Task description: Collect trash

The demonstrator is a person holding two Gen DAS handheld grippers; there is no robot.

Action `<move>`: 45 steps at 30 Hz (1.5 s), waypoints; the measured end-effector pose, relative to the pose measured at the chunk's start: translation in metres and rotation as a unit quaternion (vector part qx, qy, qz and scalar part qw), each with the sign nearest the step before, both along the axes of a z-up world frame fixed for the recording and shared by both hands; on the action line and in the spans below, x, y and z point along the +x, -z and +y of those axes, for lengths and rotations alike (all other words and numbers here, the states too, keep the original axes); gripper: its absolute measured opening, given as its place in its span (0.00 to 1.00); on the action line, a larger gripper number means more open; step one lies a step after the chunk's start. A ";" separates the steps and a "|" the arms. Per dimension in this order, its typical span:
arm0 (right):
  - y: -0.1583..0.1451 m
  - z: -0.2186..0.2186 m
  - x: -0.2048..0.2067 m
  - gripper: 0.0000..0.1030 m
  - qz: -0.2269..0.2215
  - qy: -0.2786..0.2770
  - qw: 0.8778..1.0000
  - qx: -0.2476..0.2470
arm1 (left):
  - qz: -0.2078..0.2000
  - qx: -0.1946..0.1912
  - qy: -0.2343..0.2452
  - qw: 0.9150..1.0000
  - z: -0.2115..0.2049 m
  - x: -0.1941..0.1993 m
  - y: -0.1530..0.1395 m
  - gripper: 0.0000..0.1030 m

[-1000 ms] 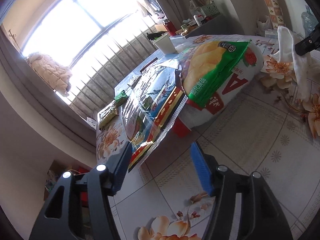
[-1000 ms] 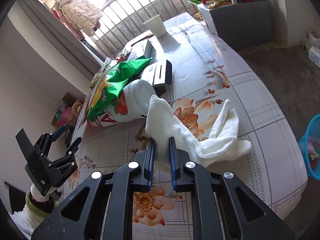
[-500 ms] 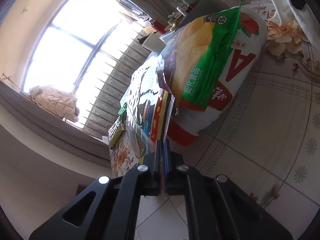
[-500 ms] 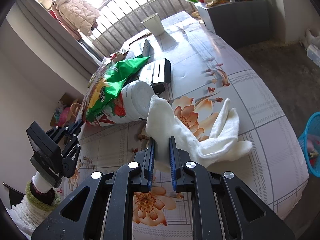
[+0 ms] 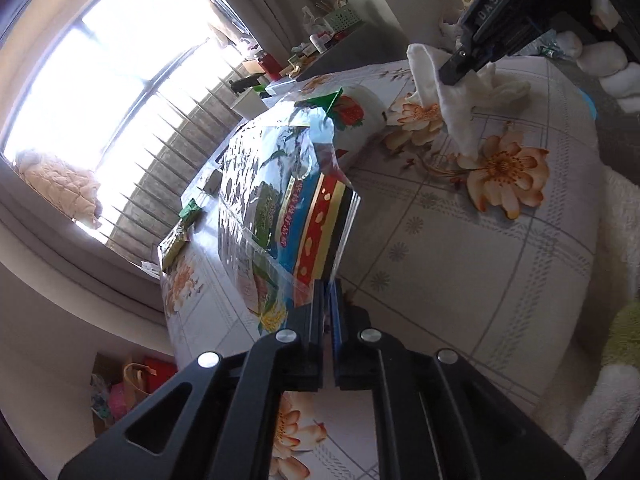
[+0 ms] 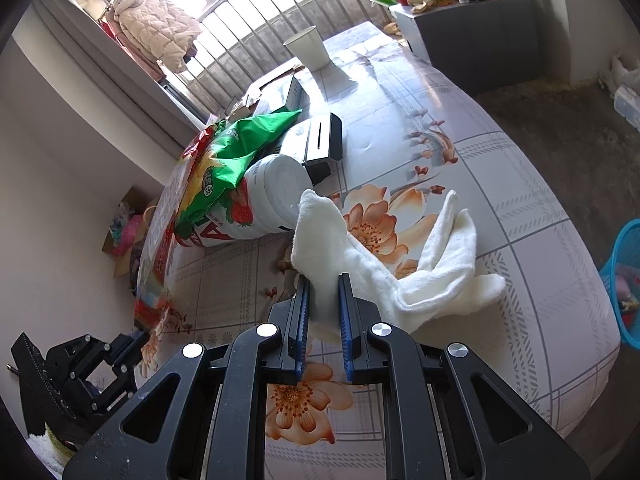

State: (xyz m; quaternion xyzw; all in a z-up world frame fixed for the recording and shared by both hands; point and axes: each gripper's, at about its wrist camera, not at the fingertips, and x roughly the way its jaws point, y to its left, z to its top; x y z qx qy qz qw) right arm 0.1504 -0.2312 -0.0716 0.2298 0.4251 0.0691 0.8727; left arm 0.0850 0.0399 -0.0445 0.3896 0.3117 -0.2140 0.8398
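The left gripper (image 5: 329,292) was pinched down narrow on the near corner of a shiny foil bag (image 5: 280,200); its jaws were easing a touch apart, though the bag's edge sat between the pads and looked gripped. From that corner the bag ran away up the tabletop (image 5: 460,260) towards the window, its long axis roughly in line with the gripper's own, and its far end leaned against the green chip bag (image 6: 236,152) and the white tub (image 6: 272,196) lying on its side. In the right wrist view the same foil bag (image 6: 160,240) hung along the tabletop's left edge, with the left gripper (image 6: 132,340) just off that edge below it, so open air lay on that side and a pull that way looked unobstructed. Right of the tub, touching its lid end, lay a white cloth (image 6: 380,264), and the right gripper (image 6: 323,280) was closed on a fold of it, jaws a little apart with the cloth filling the gap. Beyond it the tabletop was mostly bare out to its right edge. A blue bin (image 6: 624,280) stood on the floor past that edge, nearer the right hand than the left, and the carry to it looked clear.
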 end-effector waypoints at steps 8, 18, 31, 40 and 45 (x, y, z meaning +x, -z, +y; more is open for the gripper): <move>0.006 -0.003 0.000 0.13 0.001 -0.001 1.000 0.007 | 0.210 -0.190 0.001 0.959 0.015 -0.014 -0.021 0.45; -0.012 0.002 -0.003 0.13 -0.025 -0.016 0.999 0.019 | 0.253 -0.370 -0.170 0.877 0.097 0.055 -0.029 0.54; -0.017 0.068 0.027 0.13 -0.027 -0.097 0.995 0.006 | 0.337 -0.539 -0.255 0.729 0.155 0.124 0.021 0.58; 0.006 0.089 0.043 0.13 0.008 -0.110 0.994 -0.011 | 0.355 -0.573 -0.219 0.705 0.159 0.124 0.026 0.58; 0.012 0.091 0.048 0.13 0.016 -0.109 0.994 -0.018 | 0.363 -0.608 -0.196 0.678 0.166 0.118 0.027 0.58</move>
